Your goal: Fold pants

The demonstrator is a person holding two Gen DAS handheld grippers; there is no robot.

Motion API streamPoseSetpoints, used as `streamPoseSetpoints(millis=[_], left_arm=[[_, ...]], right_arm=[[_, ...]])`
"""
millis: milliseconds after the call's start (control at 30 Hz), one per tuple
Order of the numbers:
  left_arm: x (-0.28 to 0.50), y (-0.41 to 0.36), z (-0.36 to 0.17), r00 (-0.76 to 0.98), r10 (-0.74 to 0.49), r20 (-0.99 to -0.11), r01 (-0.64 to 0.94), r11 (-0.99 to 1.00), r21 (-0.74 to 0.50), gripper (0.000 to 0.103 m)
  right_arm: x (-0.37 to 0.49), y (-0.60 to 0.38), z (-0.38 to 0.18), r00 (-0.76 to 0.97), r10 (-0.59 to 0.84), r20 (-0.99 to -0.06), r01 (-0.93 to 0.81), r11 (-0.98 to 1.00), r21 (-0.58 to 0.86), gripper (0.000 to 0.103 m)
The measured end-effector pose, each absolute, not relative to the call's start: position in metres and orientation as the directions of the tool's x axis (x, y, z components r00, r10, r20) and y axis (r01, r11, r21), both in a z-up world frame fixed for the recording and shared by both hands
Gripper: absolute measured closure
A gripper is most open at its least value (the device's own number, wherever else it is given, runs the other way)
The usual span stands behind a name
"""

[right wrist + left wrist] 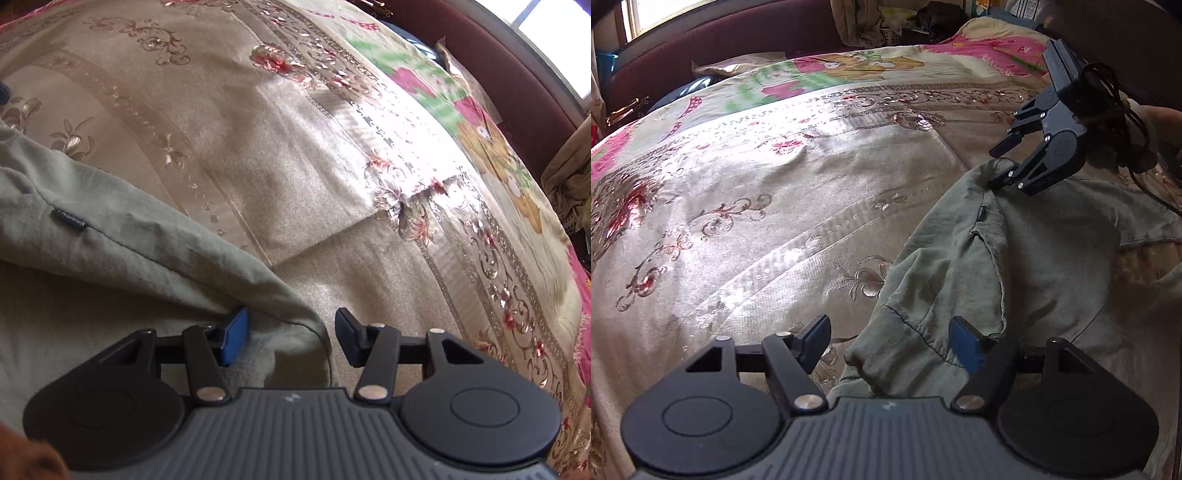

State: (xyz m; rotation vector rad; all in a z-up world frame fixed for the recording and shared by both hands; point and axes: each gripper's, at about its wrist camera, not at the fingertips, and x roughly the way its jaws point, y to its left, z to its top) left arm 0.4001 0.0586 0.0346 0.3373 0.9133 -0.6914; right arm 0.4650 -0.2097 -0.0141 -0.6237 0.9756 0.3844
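Observation:
The sage-green pants (1015, 266) lie rumpled on the bed at the right of the left wrist view, with a small dark label on a seam. My left gripper (890, 339) is open, its blue-padded fingers either side of a bunched cuff or waistband edge of the pants. My right gripper (995, 166) shows at the upper right, open, its tips at the far edge of the pants. In the right wrist view the right gripper (291, 336) is open over a corner of the pants (122, 240).
The pants rest on a beige floral embroidered bedspread (768, 221). A pink and green cartoon blanket (857, 66) lies at the far side. A maroon headboard (713, 40) and a window stand behind it. Clutter sits beyond the bed's far right corner.

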Motion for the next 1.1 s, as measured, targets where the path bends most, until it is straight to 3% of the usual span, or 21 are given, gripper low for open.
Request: streamPoseSetpoints(millis=[67, 167, 500, 567, 633, 700, 767, 967, 1100], left_arm=[[0.398, 0.064, 0.038, 0.428, -0.395, -0.813, 0.665, 0.747, -0.013, 0.031], [0.387, 0.073, 0.050, 0.448, -0.415, -0.792, 0.650, 0.759, -0.030, 0.032], [0.348, 0.057, 0.064, 0.475, -0.444, -0.760, 0.708, 0.706, 0.030, 0.030], [0.345, 0.051, 0.065, 0.475, -0.459, -0.751, 0.727, 0.686, 0.040, 0.018], [0.348, 0.036, 0.049, 0.495, -0.381, -0.781, 0.729, 0.671, 0.135, 0.017], [0.351, 0.023, 0.029, 0.488, -0.288, -0.824, 0.732, 0.650, 0.206, 0.033], [0.346, 0.019, 0.018, 0.441, -0.253, -0.861, 0.736, 0.651, 0.186, 0.075], [0.287, 0.028, 0.040, 0.480, -0.286, -0.830, 0.707, 0.686, 0.173, 0.077], [0.248, 0.054, 0.083, 0.540, -0.322, -0.778, 0.681, 0.711, 0.179, 0.077]], right_arm=[[0.467, -0.207, -0.013, 0.492, 0.048, -0.869, -0.567, 0.776, -0.278, 0.085], [0.460, -0.203, -0.015, 0.496, 0.056, -0.867, -0.550, 0.792, -0.264, 0.099], [0.408, -0.207, 0.038, 0.636, 0.076, -0.768, -0.462, 0.834, -0.301, 0.101], [0.395, -0.212, 0.051, 0.654, 0.077, -0.753, -0.449, 0.840, -0.305, 0.101], [0.379, -0.216, 0.065, 0.668, 0.096, -0.738, -0.448, 0.843, -0.297, 0.101], [0.356, -0.217, 0.081, 0.689, 0.115, -0.716, -0.445, 0.846, -0.292, 0.101], [0.333, -0.217, 0.094, 0.704, 0.122, -0.700, -0.441, 0.847, -0.296, 0.101], [0.274, -0.223, 0.118, 0.734, 0.115, -0.669, -0.384, 0.883, -0.270, 0.101], [0.218, -0.220, 0.138, 0.748, 0.113, -0.654, -0.376, 0.885, -0.276, 0.101]])
